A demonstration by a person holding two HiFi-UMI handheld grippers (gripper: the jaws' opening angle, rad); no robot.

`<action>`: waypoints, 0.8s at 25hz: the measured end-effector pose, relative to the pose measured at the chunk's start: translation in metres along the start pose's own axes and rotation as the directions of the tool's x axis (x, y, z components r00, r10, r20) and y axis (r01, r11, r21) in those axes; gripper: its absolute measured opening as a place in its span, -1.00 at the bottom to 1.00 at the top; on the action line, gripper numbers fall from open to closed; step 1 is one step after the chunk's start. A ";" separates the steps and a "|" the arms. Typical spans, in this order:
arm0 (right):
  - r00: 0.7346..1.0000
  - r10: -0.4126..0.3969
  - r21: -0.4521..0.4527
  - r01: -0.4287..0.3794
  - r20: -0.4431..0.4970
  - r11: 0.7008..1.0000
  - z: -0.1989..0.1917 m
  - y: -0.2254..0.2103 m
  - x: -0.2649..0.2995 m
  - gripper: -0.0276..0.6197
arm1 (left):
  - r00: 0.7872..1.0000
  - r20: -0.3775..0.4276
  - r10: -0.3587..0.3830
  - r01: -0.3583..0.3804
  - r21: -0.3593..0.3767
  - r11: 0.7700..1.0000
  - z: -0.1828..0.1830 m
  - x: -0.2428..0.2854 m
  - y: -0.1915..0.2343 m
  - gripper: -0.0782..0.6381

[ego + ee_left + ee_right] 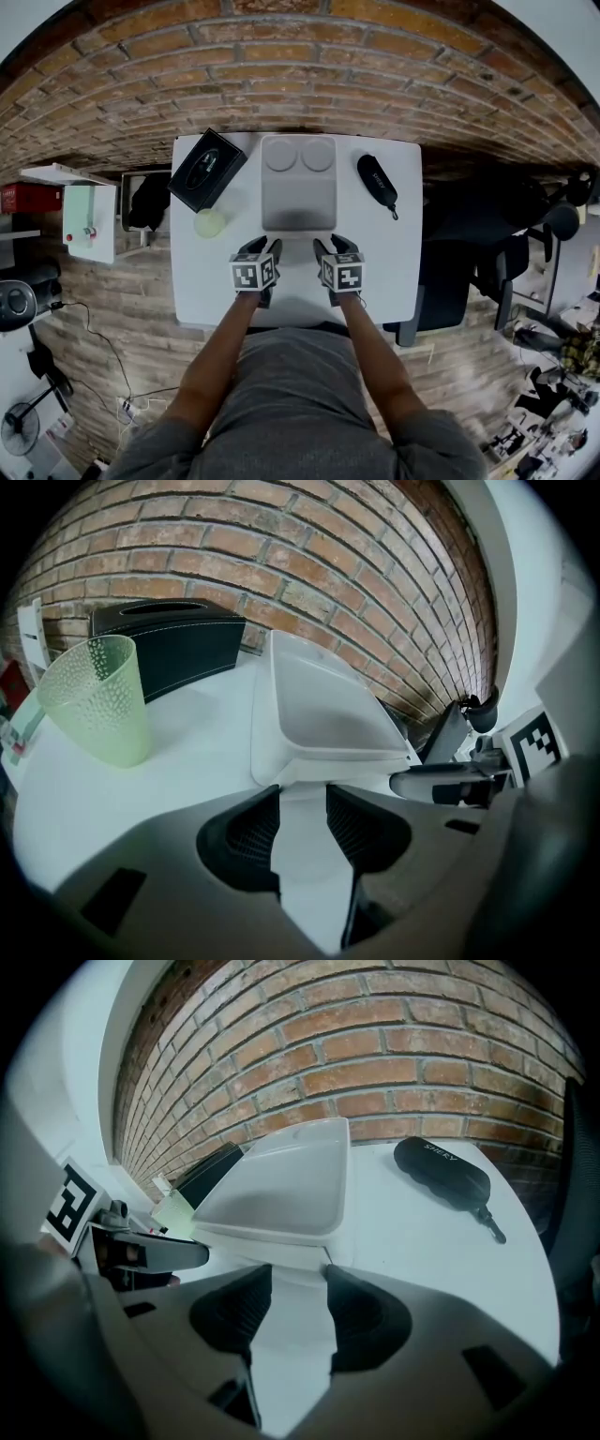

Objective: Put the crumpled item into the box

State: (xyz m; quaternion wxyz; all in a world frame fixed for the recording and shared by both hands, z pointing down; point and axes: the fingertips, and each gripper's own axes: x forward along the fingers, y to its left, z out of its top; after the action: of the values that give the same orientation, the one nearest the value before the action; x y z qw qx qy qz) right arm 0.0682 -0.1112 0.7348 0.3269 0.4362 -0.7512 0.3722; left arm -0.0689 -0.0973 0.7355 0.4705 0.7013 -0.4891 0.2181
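Observation:
A shallow white box [298,192] with two round hollows at its far end lies in the middle of the white table [394,272]. My left gripper [255,247] and right gripper [334,246] hover side by side just in front of the box's near edge. In the left gripper view the jaws [302,803] stand open with only table between them, and the box [319,714] is right ahead. The right gripper [298,1283] is likewise open and holds nothing, facing the box [281,1185]. I see no crumpled item in any view.
A black tissue box [207,169] sits at the table's far left, with a pale green dotted cup [210,223] in front of it. A black glasses case [377,182] lies at the far right. A brick wall runs behind the table, and a dark chair [450,281] stands at the right.

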 end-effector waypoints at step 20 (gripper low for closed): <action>1.000 0.005 0.008 -0.005 0.000 1.000 0.006 -0.003 0.003 -0.32 | 1.000 -0.004 -0.011 0.011 -0.001 1.000 0.007 0.004 0.001 -0.38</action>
State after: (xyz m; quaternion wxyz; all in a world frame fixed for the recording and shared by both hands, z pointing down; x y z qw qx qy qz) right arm 0.0685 -0.1187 0.7352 0.3242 0.4357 -0.7508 0.3760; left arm -0.0689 -0.1050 0.7354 0.4728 0.7034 -0.4844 0.2166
